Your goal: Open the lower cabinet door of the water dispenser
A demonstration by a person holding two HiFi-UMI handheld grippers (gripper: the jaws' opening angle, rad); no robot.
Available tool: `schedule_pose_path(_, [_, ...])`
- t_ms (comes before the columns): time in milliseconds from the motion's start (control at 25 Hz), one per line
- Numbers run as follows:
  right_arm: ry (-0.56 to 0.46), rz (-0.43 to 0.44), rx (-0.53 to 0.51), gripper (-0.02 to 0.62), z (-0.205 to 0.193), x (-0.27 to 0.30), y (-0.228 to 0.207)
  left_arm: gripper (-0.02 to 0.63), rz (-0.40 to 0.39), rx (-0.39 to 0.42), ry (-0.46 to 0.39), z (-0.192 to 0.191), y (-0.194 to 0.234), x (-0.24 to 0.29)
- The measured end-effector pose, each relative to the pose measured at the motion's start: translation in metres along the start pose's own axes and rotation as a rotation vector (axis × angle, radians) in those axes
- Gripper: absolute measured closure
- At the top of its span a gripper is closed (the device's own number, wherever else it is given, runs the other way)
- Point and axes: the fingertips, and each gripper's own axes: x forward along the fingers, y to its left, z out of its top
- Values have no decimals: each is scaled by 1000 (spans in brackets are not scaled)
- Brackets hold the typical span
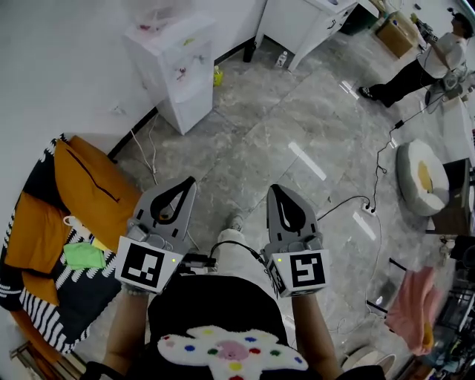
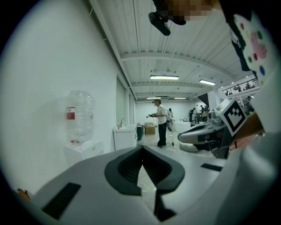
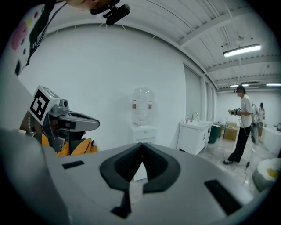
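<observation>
The water dispenser (image 1: 177, 70) stands against the wall at 11 o'clock, likely so that its lower front faces the open floor; its door is too small to read. One bottle (image 3: 142, 105) sits on top. The left gripper (image 1: 187, 182) and right gripper (image 1: 276, 190) are side by side at 6 o'clock, well apart from it. Both are clenched on nothing, which I judge a carrying posture before reaching. Count: one dispenser, two grippers, one sink cabinet (image 1: 300, 22) at 1 o'clock, one bystander (image 1: 415, 70) at 2 o'clock.
</observation>
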Motion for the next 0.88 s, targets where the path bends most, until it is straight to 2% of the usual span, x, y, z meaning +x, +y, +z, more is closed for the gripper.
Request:
schedule_pose_path(80, [13, 11, -8, 592, 1, 8, -16, 594, 16, -3, 4, 3, 0, 15])
schedule_pose_path(240, [-27, 41, -20, 592, 9, 28, -46, 594, 52, -13, 4, 10, 2, 43])
schedule_pose_path(400, [-22, 95, -8, 592, 14, 46, -63, 594, 95, -32, 47, 3, 7, 62])
schedule_pose_path(520, [-13, 106, -22, 592, 13, 54, -82, 594, 134, -39, 37, 9, 7, 76])
schedule_pose_path(680, [-50, 153, -15, 592, 12, 66, -98, 594, 177, -54, 28, 13, 9, 89])
schedule_pose_path(880, [18, 170, -15, 592, 8, 76, -112, 594, 225, -81, 28, 12, 14, 101])
